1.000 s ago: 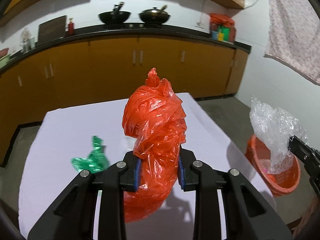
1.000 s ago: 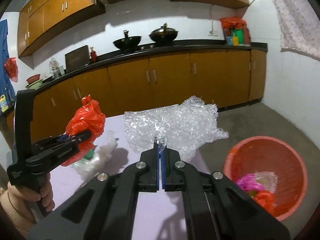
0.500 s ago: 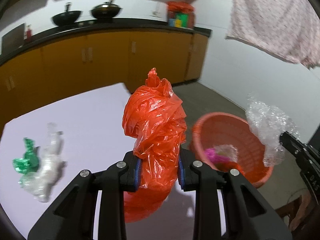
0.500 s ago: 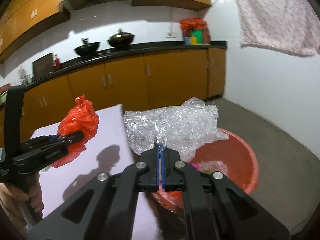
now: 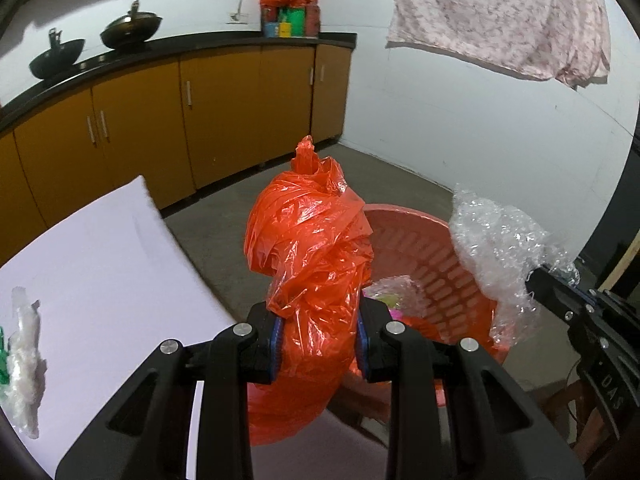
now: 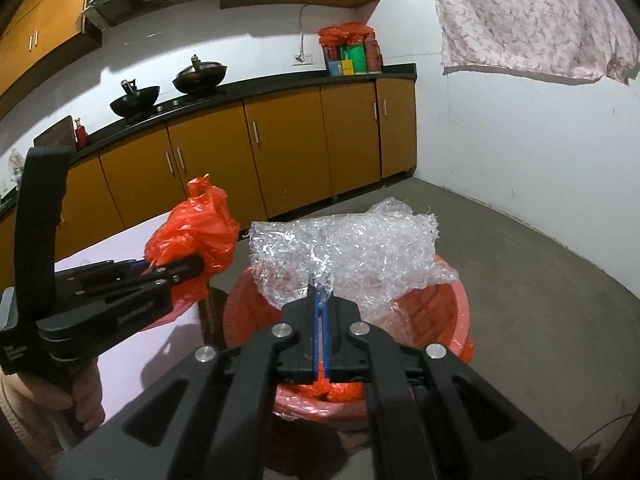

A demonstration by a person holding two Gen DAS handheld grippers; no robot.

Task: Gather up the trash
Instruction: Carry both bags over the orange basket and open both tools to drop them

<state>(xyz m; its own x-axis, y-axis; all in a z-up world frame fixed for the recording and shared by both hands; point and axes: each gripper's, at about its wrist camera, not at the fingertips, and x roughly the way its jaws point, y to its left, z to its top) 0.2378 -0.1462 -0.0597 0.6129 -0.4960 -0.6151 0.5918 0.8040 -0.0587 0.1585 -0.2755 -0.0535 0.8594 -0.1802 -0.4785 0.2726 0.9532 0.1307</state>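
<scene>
My left gripper [image 5: 316, 344] is shut on a crumpled red plastic bag [image 5: 312, 260] and holds it at the table's right edge, beside the red trash basket [image 5: 436, 256]. My right gripper [image 6: 320, 300] is shut on a sheet of clear bubble wrap [image 6: 348, 252] held right above the red trash basket [image 6: 452, 304], which holds pink and orange scraps. In the right wrist view the left gripper [image 6: 172, 270] with the red bag [image 6: 196, 232] is to the left of the basket. In the left wrist view the bubble wrap [image 5: 500, 256] hangs over the basket's right rim.
A white table [image 5: 100, 264] carries a clear plastic scrap [image 5: 24, 360] at its left edge with a bit of green beside it. Orange kitchen cabinets [image 6: 280, 148] line the back wall. A patterned cloth [image 6: 532, 16] hangs at the upper right. The floor is grey concrete [image 6: 540, 280].
Both grippers have swung right from over the table to the basket, each keeping its load. The bubble wrap now hangs over the basket; the red bag has reached the table's edge.
</scene>
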